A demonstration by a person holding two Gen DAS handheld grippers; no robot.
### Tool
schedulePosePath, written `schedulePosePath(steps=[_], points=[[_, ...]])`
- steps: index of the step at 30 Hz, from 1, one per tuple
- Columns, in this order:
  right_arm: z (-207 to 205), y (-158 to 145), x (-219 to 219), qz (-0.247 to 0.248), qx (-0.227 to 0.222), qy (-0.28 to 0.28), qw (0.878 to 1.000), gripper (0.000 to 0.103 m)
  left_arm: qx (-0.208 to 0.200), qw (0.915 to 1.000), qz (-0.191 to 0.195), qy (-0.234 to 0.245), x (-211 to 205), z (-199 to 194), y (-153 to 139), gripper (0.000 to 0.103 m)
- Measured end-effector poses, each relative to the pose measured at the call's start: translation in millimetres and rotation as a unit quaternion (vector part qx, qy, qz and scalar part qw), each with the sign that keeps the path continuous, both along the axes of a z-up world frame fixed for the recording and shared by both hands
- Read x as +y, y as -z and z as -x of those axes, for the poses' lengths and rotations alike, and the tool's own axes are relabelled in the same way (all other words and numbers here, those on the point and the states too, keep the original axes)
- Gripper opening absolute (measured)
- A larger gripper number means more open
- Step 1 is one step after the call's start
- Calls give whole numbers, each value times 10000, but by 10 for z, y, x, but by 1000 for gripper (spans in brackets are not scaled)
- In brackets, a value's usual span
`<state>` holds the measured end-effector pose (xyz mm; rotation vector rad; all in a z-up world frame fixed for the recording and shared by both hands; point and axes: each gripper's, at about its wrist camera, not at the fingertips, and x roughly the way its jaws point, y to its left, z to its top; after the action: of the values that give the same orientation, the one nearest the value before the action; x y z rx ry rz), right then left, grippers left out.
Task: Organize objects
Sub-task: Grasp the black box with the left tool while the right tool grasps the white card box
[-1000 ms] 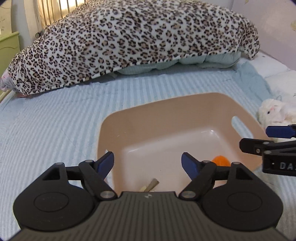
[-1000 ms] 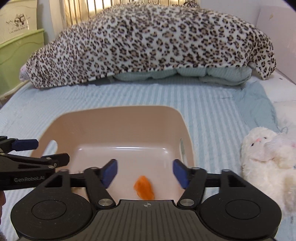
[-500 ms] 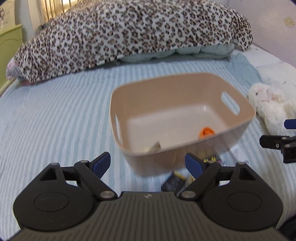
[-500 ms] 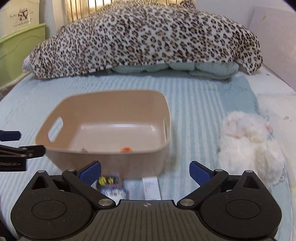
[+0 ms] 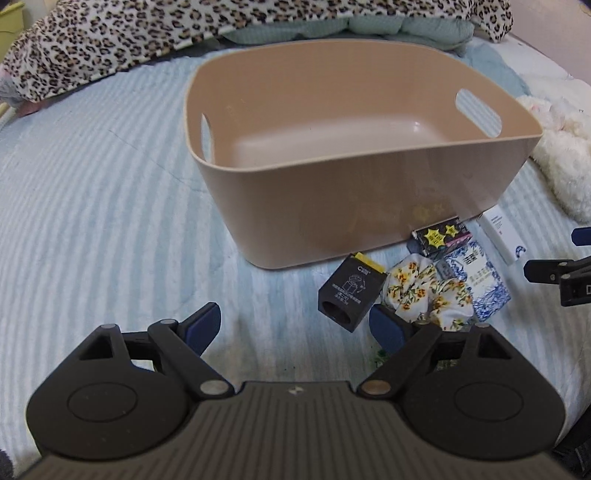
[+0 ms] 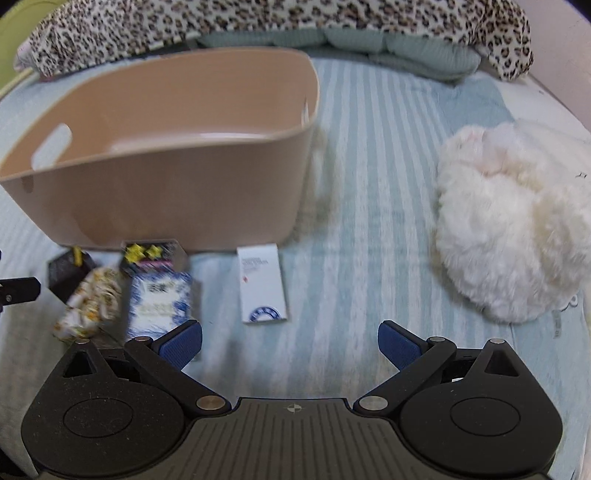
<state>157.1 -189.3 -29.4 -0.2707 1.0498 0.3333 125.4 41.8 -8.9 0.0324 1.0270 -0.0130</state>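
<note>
Beige basket (image 5: 369,206), leopard-print blanket (image 5: 110,33), white plush (image 6: 513,221)

The bed (image 5: 92,206) has a pale blue striped cover. On it stand a tan basket (image 5: 369,206), and just before it a black box (image 5: 349,295), a floral cloth (image 5: 424,291), a blue-white box (image 5: 476,280), a starred box (image 5: 441,236) and a white box (image 6: 262,284). A white plush toy (image 6: 517,229), possibly a rabbit, lies apart. A leopard blanket (image 5: 110,33) covers the far end.

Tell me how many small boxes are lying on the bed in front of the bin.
4: a black box leftmost, a star-printed box against the bin, a blue-patterned box nearer the grippers, and a white box rightmost. Others may hide behind the bin.
</note>
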Motion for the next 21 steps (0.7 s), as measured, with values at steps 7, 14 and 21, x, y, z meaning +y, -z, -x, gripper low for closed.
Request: schedulePosePath(steps=[7, 14, 21], points=[[-159, 250, 58, 183, 96, -9, 9998, 103, 58, 9997, 143, 211, 18, -162, 227, 88], [-247, 398, 170, 302, 18, -127, 9995, 90, -65, 9985, 358, 398, -19, -278, 338, 67], [-177, 391, 256, 76, -26, -373, 9993, 46, -119, 9983, 437, 358, 10, -240, 320, 34]])
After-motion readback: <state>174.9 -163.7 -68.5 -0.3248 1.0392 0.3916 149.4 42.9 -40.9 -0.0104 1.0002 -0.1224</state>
